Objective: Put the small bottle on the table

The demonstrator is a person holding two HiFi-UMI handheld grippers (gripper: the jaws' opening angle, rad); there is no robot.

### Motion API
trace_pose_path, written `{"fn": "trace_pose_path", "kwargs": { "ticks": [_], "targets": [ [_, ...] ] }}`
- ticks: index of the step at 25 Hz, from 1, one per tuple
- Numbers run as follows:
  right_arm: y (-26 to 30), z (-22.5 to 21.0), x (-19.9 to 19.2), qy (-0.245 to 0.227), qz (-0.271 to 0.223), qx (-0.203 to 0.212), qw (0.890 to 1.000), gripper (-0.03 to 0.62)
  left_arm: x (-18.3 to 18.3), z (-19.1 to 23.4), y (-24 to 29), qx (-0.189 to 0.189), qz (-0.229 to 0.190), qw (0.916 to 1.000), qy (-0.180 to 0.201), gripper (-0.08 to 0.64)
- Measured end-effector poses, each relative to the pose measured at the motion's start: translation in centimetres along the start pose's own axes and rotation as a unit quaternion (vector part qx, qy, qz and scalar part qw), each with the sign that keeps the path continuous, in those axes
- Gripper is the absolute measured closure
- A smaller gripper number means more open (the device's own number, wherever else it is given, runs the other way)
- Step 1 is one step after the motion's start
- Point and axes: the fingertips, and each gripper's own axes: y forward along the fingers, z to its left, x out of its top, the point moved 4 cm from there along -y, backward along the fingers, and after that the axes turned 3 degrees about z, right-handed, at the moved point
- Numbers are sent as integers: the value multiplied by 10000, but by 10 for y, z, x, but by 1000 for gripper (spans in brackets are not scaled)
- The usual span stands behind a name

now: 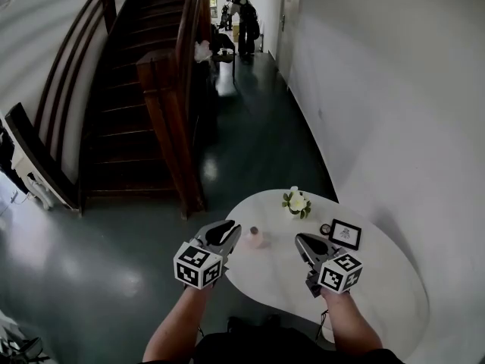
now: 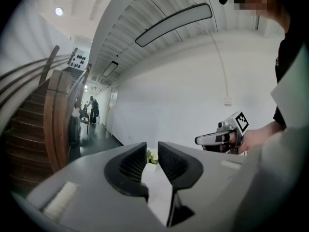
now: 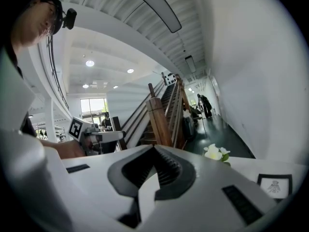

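The small bottle (image 1: 255, 238), pale pink with a dark cap, stands upright on the round white table (image 1: 379, 294) near its left edge. My left gripper (image 1: 229, 230) hovers just left of the bottle, apart from it. In the left gripper view its jaws (image 2: 152, 146) stand a little apart with nothing between them. My right gripper (image 1: 301, 239) is over the table to the right of the bottle. In the right gripper view its jaws (image 3: 154, 148) meet at the tips and hold nothing. Neither gripper view shows the bottle.
A small vase of white flowers (image 1: 296, 202) stands at the table's far edge, with a black picture frame (image 1: 345, 233) and a small round dark object (image 1: 325, 229) to its right. A wooden staircase (image 1: 144, 89) rises at left. People (image 1: 246, 25) stand far down the corridor.
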Motion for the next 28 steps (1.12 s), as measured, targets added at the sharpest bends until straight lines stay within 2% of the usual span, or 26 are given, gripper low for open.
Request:
{"fn": "trace_pose_path", "kwargs": {
  "ticks": [6, 10, 14, 23, 28],
  "targets": [
    [12, 29, -10, 32, 89, -175, 9998, 581, -12, 6, -37, -102, -132, 9998, -62, 530],
    [10, 44, -16, -49, 157, -281, 9995, 581, -15, 14, -52, 242, -220, 9993, 160, 549],
    [5, 47, -15, -104, 132, -281, 9995, 581, -19, 22, -54, 375, -203, 9991, -3, 549],
    [-19, 11, 9, -331, -255, -272, 9988, 581, -10, 8, -24, 633, -134, 9979, -64, 549],
    [-53, -28, 21, -436, -408, -224, 9980, 583, 3, -17, 9, 947, -76, 9951, 285, 548]
  ]
}}
